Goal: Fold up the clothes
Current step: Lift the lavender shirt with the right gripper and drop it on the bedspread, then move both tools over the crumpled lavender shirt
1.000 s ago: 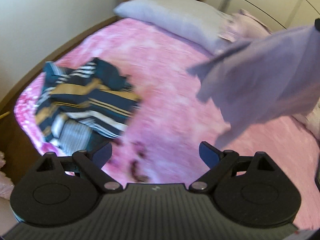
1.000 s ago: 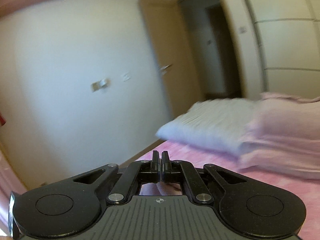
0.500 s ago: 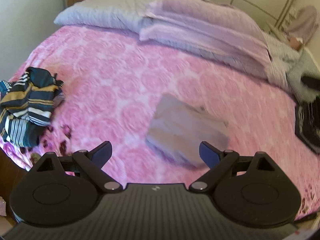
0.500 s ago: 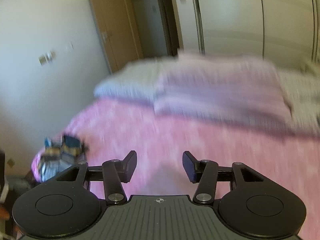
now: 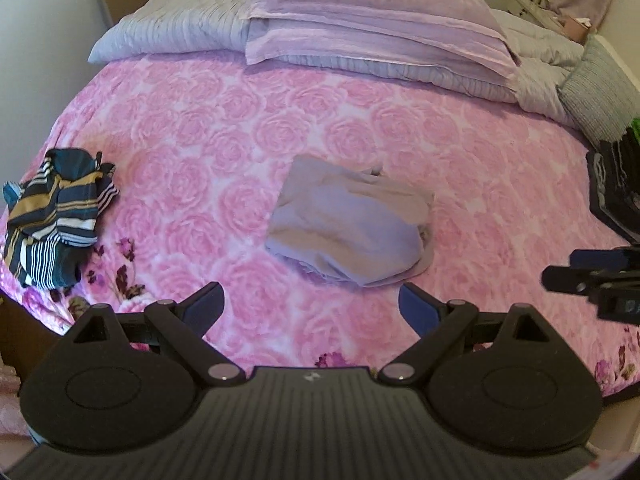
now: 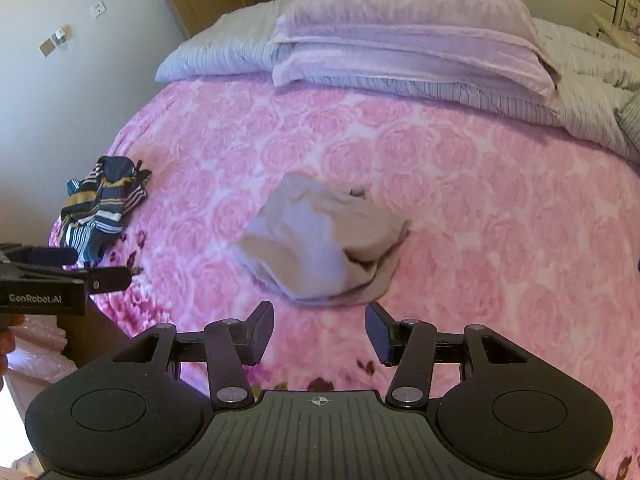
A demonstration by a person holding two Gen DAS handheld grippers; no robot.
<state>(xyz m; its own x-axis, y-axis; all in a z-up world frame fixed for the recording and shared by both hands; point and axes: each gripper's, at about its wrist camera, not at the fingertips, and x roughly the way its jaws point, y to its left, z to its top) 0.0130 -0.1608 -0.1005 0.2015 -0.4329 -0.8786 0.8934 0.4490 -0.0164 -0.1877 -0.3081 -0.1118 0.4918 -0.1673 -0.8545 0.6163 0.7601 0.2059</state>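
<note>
While both jaws gape, empty: lilac garment [image 5: 352,224] lies ahead of them.
Left view only: dark items [image 5: 616,196] — far right.
Garments: two — striped one [image 6: 100,208] leftward.

Both wrist views — above bed [image 5: 400,128], facing pillows [image 6: 400,20]

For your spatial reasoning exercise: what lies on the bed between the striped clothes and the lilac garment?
Nothing but bare pink rose bedspread lies between the striped clothes and the lilac garment; both wrist views show it.
</note>
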